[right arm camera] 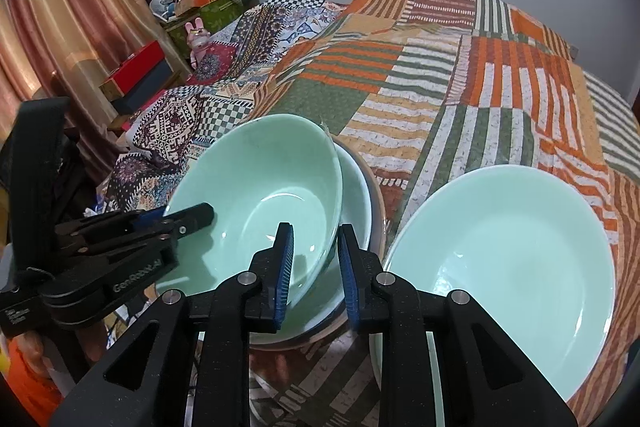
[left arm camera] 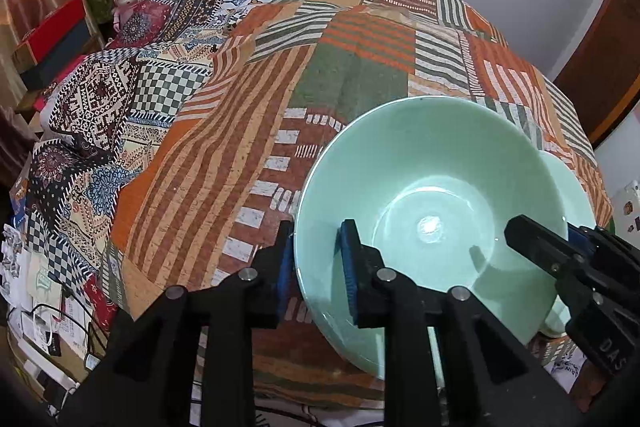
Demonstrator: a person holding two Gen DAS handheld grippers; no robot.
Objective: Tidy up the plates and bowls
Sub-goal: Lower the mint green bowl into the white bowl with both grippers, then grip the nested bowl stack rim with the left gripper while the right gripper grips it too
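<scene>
- My left gripper [left arm camera: 320,259] and right gripper [right arm camera: 316,259] each clamp opposite rims of the pale green glazed bowl [right arm camera: 260,195], held tilted over a second green bowl [right arm camera: 356,195] nested in a brown-rimmed dish [right arm camera: 378,203].
- I judge stacking midway; the wide pale green plate [right arm camera: 500,259] waits beside.
- Everything rests on an orange-and-green striped patchwork cloth [right arm camera: 460,87]; boxes and curtains clutter the room.

Close wrist views (shared bowl [left arm camera: 432,195])

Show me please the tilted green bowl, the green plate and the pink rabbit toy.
tilted green bowl [right arm camera: 260,187]: right wrist view, inner wall.
green plate [right arm camera: 512,247]: right wrist view, middle of its face.
pink rabbit toy [right arm camera: 197,35]: right wrist view, its head.
</scene>
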